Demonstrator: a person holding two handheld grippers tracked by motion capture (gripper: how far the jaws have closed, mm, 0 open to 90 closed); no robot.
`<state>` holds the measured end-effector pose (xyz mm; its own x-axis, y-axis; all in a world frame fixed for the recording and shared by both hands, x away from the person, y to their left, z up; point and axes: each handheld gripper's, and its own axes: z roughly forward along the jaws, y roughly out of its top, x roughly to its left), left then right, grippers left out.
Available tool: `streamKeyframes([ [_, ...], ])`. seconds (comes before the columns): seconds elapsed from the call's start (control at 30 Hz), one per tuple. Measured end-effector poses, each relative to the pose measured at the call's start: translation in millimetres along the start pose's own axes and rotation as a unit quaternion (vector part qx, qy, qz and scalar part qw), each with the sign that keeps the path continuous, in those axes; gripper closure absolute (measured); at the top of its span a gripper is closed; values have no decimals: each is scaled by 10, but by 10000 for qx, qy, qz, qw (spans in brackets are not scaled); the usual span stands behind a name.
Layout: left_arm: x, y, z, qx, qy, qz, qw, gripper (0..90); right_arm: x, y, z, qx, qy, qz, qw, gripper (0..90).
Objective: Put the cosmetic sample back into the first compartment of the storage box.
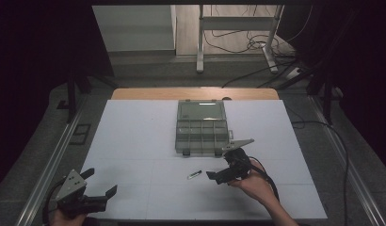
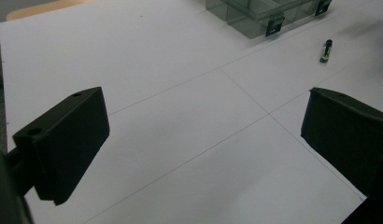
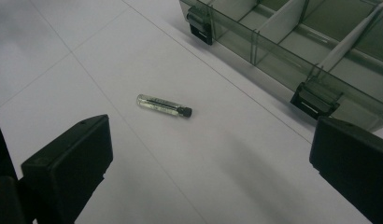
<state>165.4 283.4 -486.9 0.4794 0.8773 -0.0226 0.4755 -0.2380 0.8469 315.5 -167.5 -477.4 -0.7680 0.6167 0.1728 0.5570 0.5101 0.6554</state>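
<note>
Left claw (image 1: 100, 194) at near table (image 1: 134, 141) corner, jaws wide apart, empty, well away from vial. Right claw (image 1: 219, 173) just beside vial (image 1: 194, 174), jaws spread wide, empty, clearly the nearer. Vial flat on table ahead of right claw, long axis slanting across the jaw line, black cap toward compartment box (image 1: 202, 127). Glass clear, slim. Box farther back, open.

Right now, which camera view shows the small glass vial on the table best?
The right gripper view: the vial lies close, with its clear body and black cap distinct. In the left gripper view it is small and far off; in the high view it is a tiny sliver near the box.
</note>
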Motion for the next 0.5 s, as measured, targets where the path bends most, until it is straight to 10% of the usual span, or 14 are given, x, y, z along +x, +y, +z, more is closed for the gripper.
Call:
streamKeyframes([
  [0.5, -5, 1, 1, 6, 1, 23, 10000, 15, 62, 120, 147, 294, 18, -128, 9995, 130],
])
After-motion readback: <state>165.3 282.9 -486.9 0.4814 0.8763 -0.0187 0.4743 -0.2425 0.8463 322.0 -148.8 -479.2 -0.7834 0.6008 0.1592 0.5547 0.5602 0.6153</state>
